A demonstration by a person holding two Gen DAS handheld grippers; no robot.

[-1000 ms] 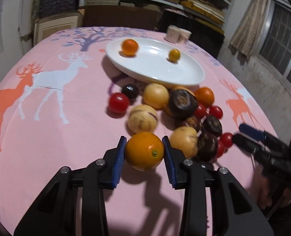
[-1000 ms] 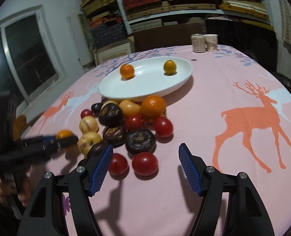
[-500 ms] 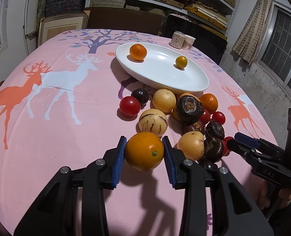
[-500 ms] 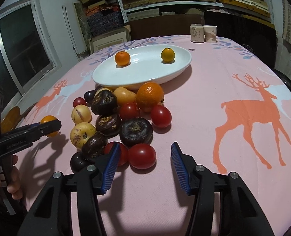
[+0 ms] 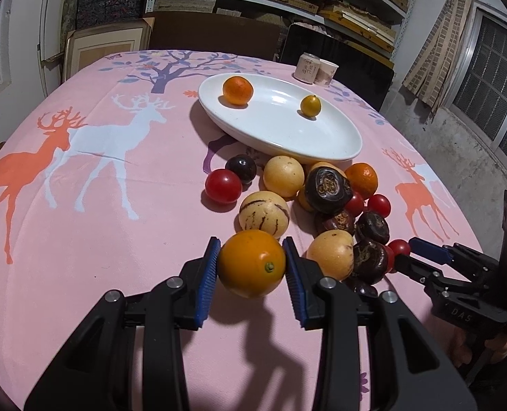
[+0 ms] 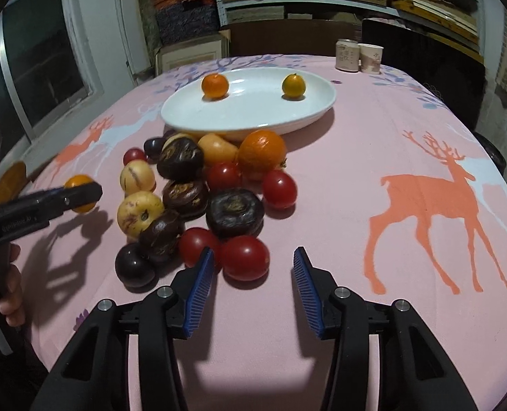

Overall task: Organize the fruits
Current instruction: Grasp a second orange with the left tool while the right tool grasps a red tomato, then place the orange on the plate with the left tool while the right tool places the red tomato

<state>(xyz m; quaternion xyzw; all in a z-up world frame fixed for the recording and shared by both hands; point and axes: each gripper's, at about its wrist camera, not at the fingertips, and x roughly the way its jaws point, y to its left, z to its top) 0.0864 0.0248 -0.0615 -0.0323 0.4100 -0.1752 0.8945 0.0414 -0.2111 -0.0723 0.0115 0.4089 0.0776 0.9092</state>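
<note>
Change: since a second ago the left gripper (image 5: 250,262) has risen, orange fruit (image 5: 251,263) lifted off the cloth; the right gripper (image 6: 253,260) has moved in on the pile.
Left gripper: both blue pads press the orange fruit's sides, holding it above the pink tablecloth (image 5: 82,239), just before the pile's near-left edge.
Right gripper: jaws spread wide, gripping nothing; a red tomato (image 6: 244,257) sits between them, against the left pad.
Fruit pile: mid-table, touching the white plate (image 5: 322,144)'s near rim.
Plate: toward the table's far edge, carrying a mandarin (image 5: 237,90) and a small yellow citrus (image 5: 310,105).
Cups (image 5: 317,68): far edge.
</note>
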